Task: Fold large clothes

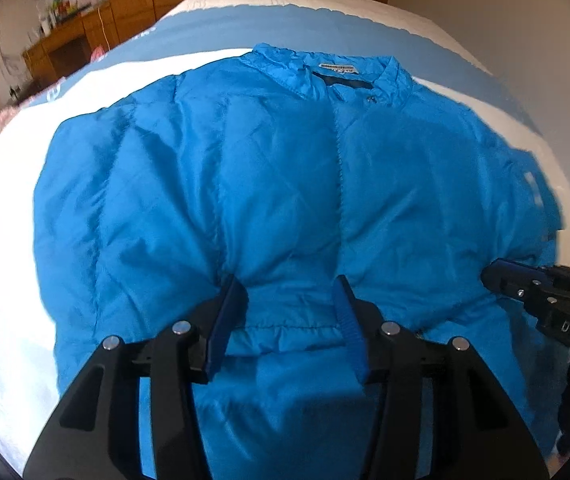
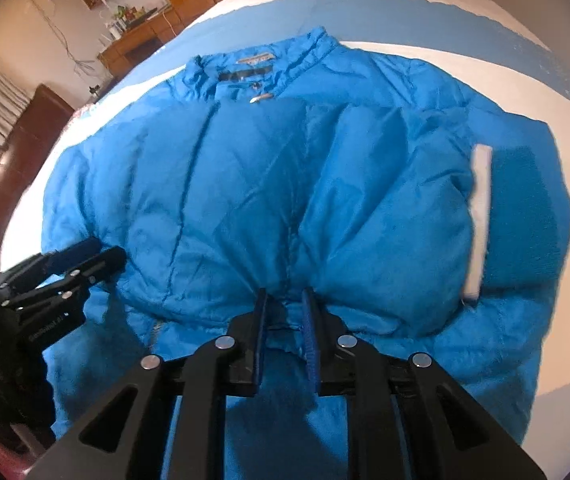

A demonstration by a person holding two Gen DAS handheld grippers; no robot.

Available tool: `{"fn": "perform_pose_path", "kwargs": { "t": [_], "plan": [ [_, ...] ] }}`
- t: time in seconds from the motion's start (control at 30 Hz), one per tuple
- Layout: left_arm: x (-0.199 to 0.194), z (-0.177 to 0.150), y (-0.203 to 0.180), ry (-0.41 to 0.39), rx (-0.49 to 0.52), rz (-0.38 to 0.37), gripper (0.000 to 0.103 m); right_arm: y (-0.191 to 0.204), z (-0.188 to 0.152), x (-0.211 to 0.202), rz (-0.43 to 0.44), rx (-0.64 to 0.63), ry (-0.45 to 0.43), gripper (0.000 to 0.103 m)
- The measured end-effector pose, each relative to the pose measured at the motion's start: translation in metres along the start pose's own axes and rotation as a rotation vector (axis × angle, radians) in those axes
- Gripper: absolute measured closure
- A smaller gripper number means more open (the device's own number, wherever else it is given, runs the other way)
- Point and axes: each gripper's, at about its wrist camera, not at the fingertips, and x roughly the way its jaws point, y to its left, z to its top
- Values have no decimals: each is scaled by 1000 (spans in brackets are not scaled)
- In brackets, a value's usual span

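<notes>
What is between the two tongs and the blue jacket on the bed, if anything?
Nothing visible. The left tongs and the right tongs are both already at the near hem of the blue jacket, each with bunched fabric between its fingers. The jacket lies spread on the bed, and no other object lies on it.
</notes>
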Motion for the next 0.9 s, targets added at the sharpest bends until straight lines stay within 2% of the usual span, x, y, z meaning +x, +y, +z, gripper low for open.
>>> {"fn": "perform_pose_path", "kwargs": {
  "t": [0.03,0.1,0.17,0.27,0.37,0.47,0.57,0.67,0.9],
  "plan": [
    [-14,-2,7,-6,-15,-15,53,-4,-5,-18,39,1,-29,80],
    [-37,-10,17,-32,-16,1,35,-10,-15,-44,53,-19,-56,62],
    [-64,-26,35,-50,-4,38,29,-21,-33,-67,32,-31,-57,58],
    [-87,-63,63,5,-7,86,27,-46,-71,-94,30,10,-17,58],
    [-100,-104,89,90,-49,114,27,-66,-114,-115,46,74,29,51],
    [-109,-149,107,174,-127,82,27,-78,-152,-127,23,113,84,46],
    [-111,-182,112,236,-183,50,27,-86,-183,-125,81,173,144,42],
    [-108,-202,111,274,-202,24,27,-87,-203,-119,146,195,181,42],
    [-99,-216,113,304,-256,-26,27,-93,-223,-95,212,251,231,43]
  ]
}}
